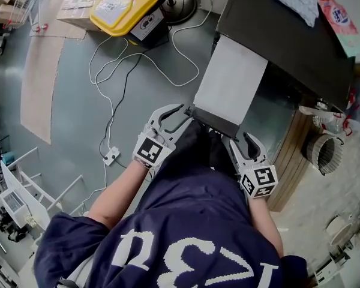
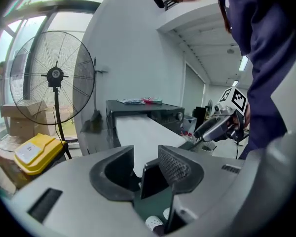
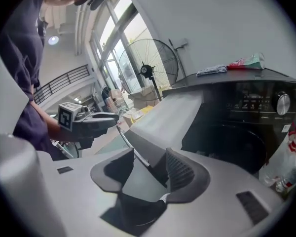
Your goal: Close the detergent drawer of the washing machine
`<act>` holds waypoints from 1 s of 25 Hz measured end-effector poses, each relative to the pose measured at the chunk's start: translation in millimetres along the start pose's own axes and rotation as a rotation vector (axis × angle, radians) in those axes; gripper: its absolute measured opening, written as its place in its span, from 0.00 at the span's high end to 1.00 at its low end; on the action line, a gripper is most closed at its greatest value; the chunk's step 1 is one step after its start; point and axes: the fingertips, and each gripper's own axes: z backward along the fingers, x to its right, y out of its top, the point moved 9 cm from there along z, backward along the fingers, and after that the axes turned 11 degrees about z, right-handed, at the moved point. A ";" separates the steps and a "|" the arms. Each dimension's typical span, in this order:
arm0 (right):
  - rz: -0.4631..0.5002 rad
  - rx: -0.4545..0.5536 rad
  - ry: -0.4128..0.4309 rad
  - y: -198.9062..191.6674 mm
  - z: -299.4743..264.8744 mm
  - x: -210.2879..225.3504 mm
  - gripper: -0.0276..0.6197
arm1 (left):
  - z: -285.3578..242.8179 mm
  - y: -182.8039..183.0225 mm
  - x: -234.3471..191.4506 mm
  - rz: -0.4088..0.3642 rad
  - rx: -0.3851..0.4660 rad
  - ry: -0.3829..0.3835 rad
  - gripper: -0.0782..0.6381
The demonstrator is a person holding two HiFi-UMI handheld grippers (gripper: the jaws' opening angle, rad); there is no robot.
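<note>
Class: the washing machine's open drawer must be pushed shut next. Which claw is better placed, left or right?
Nearly even, but I'd pick the left claw: it is open, with a front corner of the drawer right between its jaws. The right claw, also open, sits at the other corner and could push too.

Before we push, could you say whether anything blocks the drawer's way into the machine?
Nothing visible does: the drawer leads straight into the washing machine, with left gripper and right gripper open at its front.
</note>
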 end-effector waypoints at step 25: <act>0.068 -0.069 0.022 -12.6 -9.4 -7.5 0.79 | -9.9 -26.4 -6.9 0.037 -0.188 -0.088 0.70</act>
